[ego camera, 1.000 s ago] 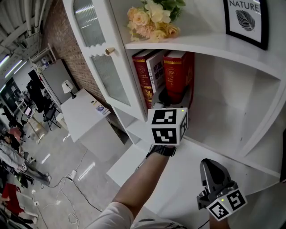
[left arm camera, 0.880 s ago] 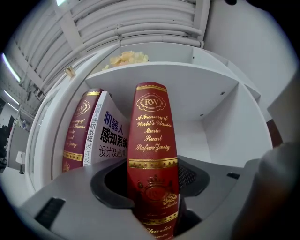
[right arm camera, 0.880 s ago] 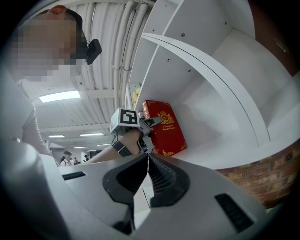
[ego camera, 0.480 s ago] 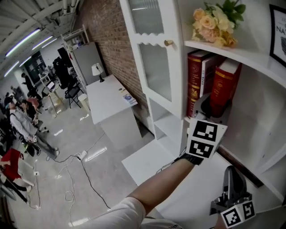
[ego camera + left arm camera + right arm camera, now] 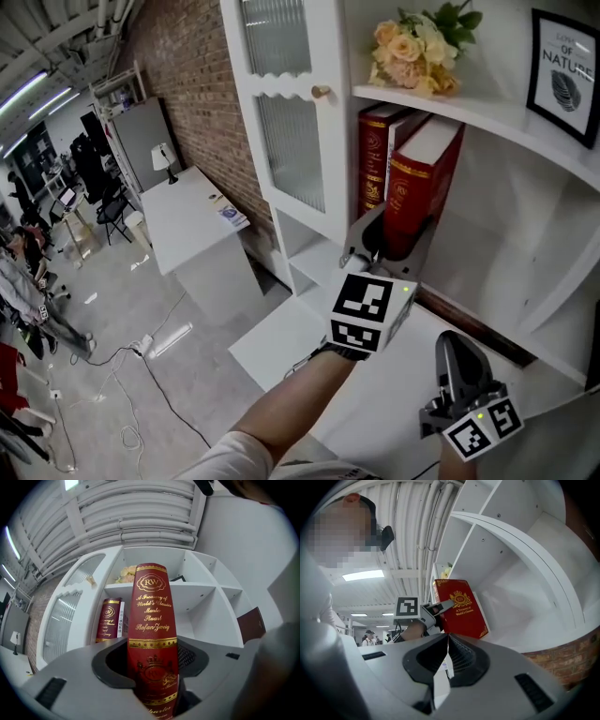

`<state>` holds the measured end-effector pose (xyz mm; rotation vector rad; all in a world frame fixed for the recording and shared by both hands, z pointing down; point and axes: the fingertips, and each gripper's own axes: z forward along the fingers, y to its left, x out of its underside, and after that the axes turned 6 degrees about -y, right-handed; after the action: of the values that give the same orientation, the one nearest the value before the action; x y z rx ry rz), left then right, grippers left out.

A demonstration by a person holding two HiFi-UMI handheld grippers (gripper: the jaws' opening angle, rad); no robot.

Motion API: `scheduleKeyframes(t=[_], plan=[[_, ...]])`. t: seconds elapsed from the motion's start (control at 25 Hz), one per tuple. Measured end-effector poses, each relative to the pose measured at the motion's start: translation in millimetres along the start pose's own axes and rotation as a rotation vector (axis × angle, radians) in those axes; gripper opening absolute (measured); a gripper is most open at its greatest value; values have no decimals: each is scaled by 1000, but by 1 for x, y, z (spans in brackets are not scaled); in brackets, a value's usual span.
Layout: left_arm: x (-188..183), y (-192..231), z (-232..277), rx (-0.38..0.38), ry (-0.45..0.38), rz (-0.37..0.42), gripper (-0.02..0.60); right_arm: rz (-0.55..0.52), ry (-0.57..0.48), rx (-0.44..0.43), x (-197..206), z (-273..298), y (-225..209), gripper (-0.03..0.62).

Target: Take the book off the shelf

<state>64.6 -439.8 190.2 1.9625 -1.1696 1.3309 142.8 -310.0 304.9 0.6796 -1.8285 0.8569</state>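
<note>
A thick red book (image 5: 419, 183) with gold lettering leans tilted at the front of the white shelf (image 5: 487, 112). My left gripper (image 5: 380, 246) is shut on the lower part of its spine, and its jaws have just been closing further on the book. In the left gripper view the spine (image 5: 152, 634) stands upright between the jaws of the left gripper (image 5: 153, 686). Other red books (image 5: 373, 164) still stand in the compartment. My right gripper (image 5: 457, 361) hangs lower right, shut and empty. Through the right gripper (image 5: 448, 641) I see the held book (image 5: 461, 609).
A bunch of flowers (image 5: 412, 52) and a framed picture (image 5: 562, 70) stand on the shelf above. A glass cabinet door (image 5: 281, 122) stands open to the left of the books. A white table (image 5: 187, 220) and several people are further left on the floor.
The red book has come forward out of the row and now tilts away from the other books, with the left gripper on it. The right gripper rose slightly.
</note>
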Motion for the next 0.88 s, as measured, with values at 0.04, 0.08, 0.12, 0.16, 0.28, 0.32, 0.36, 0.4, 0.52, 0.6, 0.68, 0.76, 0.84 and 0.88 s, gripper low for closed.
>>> scheduleKeyframes(t=[0.04,0.08,0.12,0.16,0.28,0.32,0.36,0.4,0.52,0.6,0.68,0.76,0.84,0.88], plan=[[-2,0,-5,6,-3,-3,235,-3,-1,-1,0,0,3,18],[-5,0,-10,12,-6,-5,236,-5,-1,-1,0,1,6,18],[-7,-1,-15,19,-8,-7,236,-8,-1,0,0,2,8,18],[-9,-1,-20,25,-9,-11,236,-10,-1,1,1,3,10,18],[-14,-1,-35,40,-9,-23,236,-18,-3,6,1,4,19,18],[-16,-1,-40,44,-9,-24,236,-22,-4,7,2,4,23,18],[-17,-1,-46,48,-7,-26,236,-25,-5,8,2,4,26,18],[-18,0,-51,52,-2,-30,236,-29,-5,9,3,4,30,18],[-19,2,-70,61,9,-40,236,-36,-1,15,9,4,42,18],[-21,5,-82,65,8,-53,236,-40,5,18,13,5,49,18],[-28,9,-93,70,-11,-53,236,-46,4,17,16,7,58,18],[-35,12,-105,79,-23,-56,236,-49,2,19,19,9,67,17],[-40,14,-119,85,-27,-73,236,-51,7,25,25,8,76,18],[-42,16,-126,87,-28,-79,236,-53,10,29,28,8,80,18]])
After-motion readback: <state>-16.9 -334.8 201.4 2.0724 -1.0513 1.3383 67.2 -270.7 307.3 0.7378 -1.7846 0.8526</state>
